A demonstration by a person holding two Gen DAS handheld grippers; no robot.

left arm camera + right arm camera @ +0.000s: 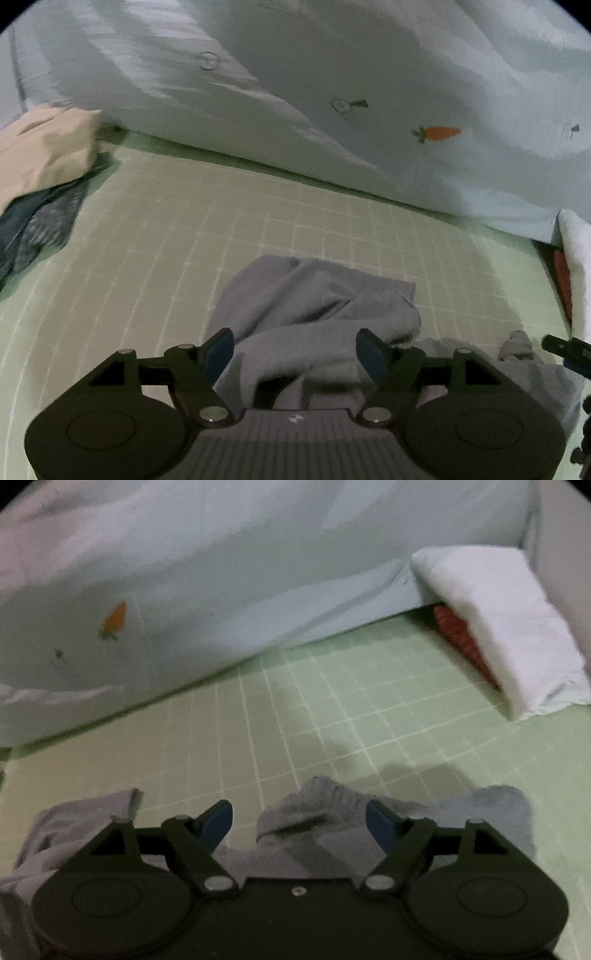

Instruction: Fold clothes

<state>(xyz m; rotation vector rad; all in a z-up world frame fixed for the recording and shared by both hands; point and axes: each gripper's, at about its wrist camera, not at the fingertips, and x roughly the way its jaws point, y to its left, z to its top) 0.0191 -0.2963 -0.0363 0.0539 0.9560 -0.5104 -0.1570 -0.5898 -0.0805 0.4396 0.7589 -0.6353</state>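
Pale blue bedding (332, 55) printed with a small carrot (437, 133) banks up along the far side of the scene, and below it spreads a green gridded mat (147, 229), the surface that carries the work. At the mat's edges sit other clothes, probably parked clear of the working area: a beige and dark blue heap (40, 173) on one side, a folded white piece over something red (495, 627) on the other. Near the cameras lies the grey garment (314, 302), crumpled and not yet folded, its bunched edges reaching under both tools. The left claw (295, 350) tilts steeply down over it, jaws spread wide with a fold of grey cloth between them but not pinched. The right claw (299, 823) angles down likewise, jaws equally wide around a raised grey ridge, gripping nothing.
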